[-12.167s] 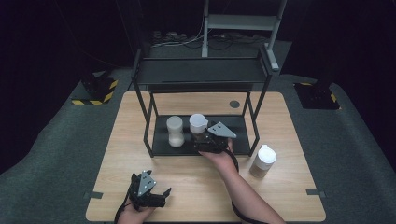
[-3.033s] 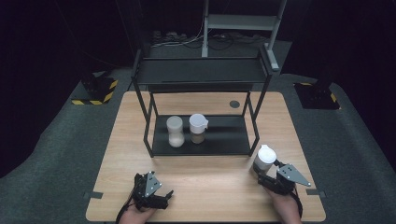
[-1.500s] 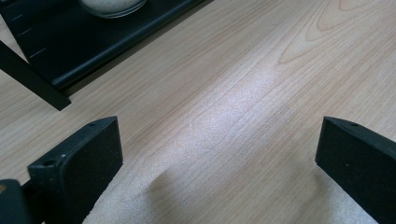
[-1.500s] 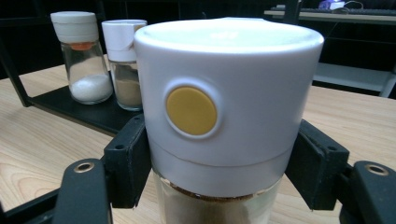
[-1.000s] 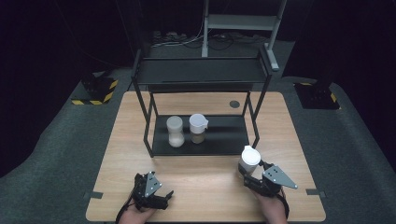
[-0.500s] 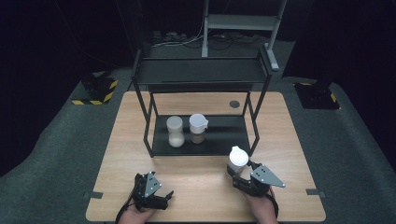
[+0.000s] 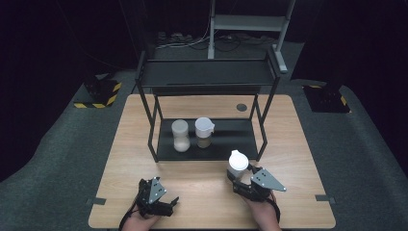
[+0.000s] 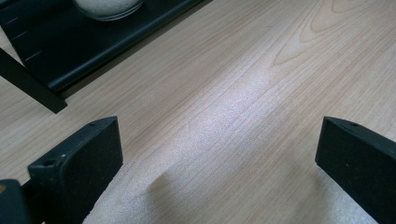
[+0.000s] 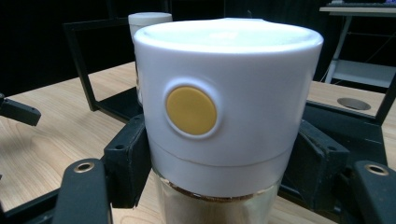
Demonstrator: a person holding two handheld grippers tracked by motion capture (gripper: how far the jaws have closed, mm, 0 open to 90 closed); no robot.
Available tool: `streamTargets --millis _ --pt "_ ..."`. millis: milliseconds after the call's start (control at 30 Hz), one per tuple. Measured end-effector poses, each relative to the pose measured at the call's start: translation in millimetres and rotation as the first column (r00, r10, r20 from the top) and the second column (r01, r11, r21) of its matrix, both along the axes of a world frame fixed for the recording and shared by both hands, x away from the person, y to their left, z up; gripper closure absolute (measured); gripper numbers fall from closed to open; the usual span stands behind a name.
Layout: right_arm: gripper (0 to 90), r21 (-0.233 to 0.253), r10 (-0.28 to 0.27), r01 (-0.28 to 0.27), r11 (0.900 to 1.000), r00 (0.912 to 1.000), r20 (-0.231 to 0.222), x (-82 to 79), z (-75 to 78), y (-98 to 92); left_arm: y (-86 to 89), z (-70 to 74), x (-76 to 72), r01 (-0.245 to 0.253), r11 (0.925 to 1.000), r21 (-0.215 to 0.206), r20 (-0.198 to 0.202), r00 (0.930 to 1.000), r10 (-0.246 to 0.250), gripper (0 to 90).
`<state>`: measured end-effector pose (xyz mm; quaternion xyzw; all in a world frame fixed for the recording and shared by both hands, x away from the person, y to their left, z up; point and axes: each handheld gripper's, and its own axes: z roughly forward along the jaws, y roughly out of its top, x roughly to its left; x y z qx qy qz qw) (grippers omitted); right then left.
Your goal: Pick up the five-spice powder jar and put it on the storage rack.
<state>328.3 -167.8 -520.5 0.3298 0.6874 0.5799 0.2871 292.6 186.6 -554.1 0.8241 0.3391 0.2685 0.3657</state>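
Observation:
A glass jar with a white lid (image 7: 237, 163) is clamped in my right gripper (image 7: 240, 179), just in front of the black rack's (image 7: 207, 77) right front leg. Up close in the right gripper view, the jar's lid (image 9: 224, 98) carries a round yellow button, brownish contents show under it, and both jaws press its sides. My left gripper (image 7: 166, 202) rests low at the table's front left, open, with bare wood between its pads (image 8: 79, 163). On the rack's bottom shelf stand a frosted jar (image 7: 180, 135) and a white-lidded jar (image 7: 204, 132).
The wooden table (image 7: 144, 120) has a round cable hole (image 7: 241, 107) at the back right. The rack's top shelf spans its legs above the bottom shelf (image 7: 231, 137). Dark floor surrounds the table, with a striped block (image 7: 98, 94) at the back left.
My right gripper has carried the white-lidded jar from the table's right side leftward and toward the rack's front. The left gripper has stayed put.

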Motion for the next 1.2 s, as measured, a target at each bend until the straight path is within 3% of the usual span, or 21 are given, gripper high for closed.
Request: streamTargets --millis 567,1200 --pt "30.6 -0.008 -0.011 0.011 1.0 0.9999 -0.013 20.0 -0.9 6.0 1.1 0.3 -0.1 -0.001 0.9999 -0.011 0.0 1.0 0.001 0.8" --pt "30.6 -0.001 -0.036 0.036 0.999 0.9988 -0.033 47.8 9.0 7.2 1.0 0.3 -0.6 0.003 1.0 -0.01 0.004 1.0 -0.003 0.9"
